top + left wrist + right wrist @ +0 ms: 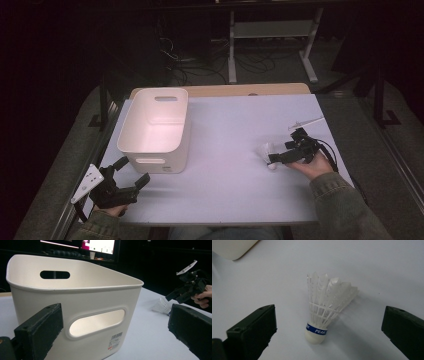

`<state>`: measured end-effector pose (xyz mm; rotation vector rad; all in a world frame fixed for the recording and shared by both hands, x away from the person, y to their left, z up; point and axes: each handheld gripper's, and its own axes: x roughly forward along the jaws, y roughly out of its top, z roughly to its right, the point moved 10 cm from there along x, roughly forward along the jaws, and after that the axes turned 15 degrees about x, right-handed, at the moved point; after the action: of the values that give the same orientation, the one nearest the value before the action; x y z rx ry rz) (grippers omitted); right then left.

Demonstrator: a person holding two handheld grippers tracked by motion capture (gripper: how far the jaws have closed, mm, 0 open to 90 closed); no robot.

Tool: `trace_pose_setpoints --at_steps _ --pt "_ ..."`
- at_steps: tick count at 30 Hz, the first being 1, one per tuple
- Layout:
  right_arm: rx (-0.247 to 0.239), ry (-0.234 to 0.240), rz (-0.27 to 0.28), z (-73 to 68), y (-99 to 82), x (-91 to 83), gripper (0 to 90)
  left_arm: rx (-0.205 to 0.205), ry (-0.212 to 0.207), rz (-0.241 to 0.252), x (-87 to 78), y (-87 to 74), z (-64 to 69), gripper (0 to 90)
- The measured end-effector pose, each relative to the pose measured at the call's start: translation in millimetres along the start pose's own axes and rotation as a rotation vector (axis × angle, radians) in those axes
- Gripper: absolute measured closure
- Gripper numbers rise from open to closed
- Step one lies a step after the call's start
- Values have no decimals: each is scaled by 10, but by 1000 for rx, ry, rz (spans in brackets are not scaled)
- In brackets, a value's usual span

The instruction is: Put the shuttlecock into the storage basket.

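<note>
High view – shuttlecock: lying on the table at the jaw tips of the right gripper, toward 9 o'clock of that hand; the far nearer gripper.
High view – bin: well apart at 9 o'clock, bare table between.
High view – left gripper: jaws spread, nothing held, just below the bin.
Left gripper view – bin wall: close ahead at 12 o'clock.
Right gripper view – shuttlecock: between wide-open, empty jaws, untouched; cork toward 6 o'clock, feathers toward 12–1 o'clock.
</note>
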<state>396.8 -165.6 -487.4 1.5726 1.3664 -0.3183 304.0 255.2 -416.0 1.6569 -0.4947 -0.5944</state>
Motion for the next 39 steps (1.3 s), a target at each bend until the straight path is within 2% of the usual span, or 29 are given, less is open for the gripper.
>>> trace_pose_setpoints --at_steps 12,24,35,39 --pt "0 -17 -49 41 -9 85 0 1 1 -1 0 -4 -4 0" --pt "33 -42 -102 63 -64 134 0 -1 1 -1 -1 -2 -4 0" --pt "86 -35 -155 48 -129 137 80 -3 1 2 -1 3 -2 0" --pt "101 -33 -167 43 -146 135 135 -1 0 1 0 1 -4 0"
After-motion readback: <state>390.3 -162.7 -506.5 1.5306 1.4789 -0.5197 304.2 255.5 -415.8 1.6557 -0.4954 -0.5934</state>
